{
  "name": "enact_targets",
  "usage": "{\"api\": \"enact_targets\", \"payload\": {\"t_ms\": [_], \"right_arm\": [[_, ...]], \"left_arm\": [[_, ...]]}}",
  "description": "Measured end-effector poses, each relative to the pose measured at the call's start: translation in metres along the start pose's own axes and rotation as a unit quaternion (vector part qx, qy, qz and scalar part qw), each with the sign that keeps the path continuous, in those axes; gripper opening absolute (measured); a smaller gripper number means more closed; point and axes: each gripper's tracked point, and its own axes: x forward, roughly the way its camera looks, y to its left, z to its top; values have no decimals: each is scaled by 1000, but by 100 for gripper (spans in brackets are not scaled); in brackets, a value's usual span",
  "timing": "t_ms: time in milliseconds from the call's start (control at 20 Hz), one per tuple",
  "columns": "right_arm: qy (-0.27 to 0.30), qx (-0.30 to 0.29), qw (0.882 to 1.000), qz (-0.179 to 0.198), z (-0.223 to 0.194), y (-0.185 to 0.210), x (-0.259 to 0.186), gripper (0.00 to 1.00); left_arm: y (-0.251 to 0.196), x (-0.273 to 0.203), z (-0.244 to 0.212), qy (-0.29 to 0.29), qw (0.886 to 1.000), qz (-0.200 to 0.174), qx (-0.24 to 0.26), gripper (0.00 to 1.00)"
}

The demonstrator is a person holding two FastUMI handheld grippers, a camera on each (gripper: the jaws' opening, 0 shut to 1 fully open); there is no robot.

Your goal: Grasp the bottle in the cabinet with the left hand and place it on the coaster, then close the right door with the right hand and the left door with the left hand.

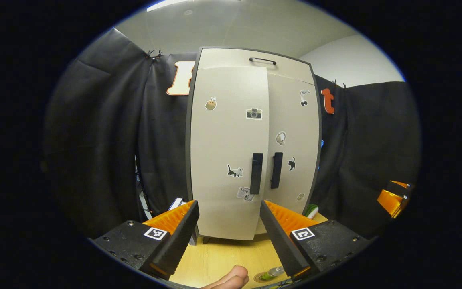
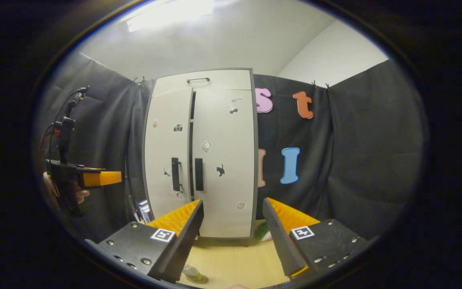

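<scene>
A beige cabinet point(image 1: 255, 60) with stickers and black handles stands on a wooden table point(image 1: 219, 257). Its right door point(image 1: 295, 132) lies flush. The left door point(image 1: 227, 140) stands slightly ajar, and the right gripper view shows a dark slit between the doors. A small clear bottle with green point(image 1: 274, 273) rests on a round coaster point(image 1: 260, 277) at the table's near edge; the bottle point(image 2: 193, 273) also appears below my right fingers. My left gripper point(image 1: 229, 204) is open, facing the left door a short way off. My right gripper point(image 2: 233, 201) is open in front of the right door.
A green and white object point(image 1: 312, 209) lies beside the cabinet's right foot. A thumb point(image 1: 231, 279) pokes in at the bottom edge. The other gripper point(image 1: 393, 198) hangs at the far right. In the right gripper view a hand holds the left gripper point(image 2: 94, 178) at the left.
</scene>
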Motion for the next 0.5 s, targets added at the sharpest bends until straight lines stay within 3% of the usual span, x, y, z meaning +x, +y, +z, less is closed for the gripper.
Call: {"api": "enact_targets", "payload": {"t_ms": [50, 100, 150, 200, 350, 500], "right_arm": [[-1, -3, 1000, 3, -1, -2, -7, 87], [-2, -6, 1000, 3, -1, -5, -13, 87], [-2, -7, 1000, 1, -1, -10, -19, 87], [-1, -6, 1000, 0, -2, -12, -23, 87], [-2, -2, 1000, -4, 1, -22, -34, 90], [-6, 3, 1000, -15, 7, -34, -43, 87]], "left_arm": [[-2, -4, 0, -1, 1000, 1, 0, 93], [-5, -7, 1, -2, 1000, 1, 1, 97], [-7, -12, -1, 0, 1000, 4, 0, 93], [-11, -16, -2, -1, 1000, 4, -2, 97], [-20, -28, -1, -12, 1000, 5, -1, 93], [-29, -34, -6, -7, 1000, 9, 12, 96]]}}
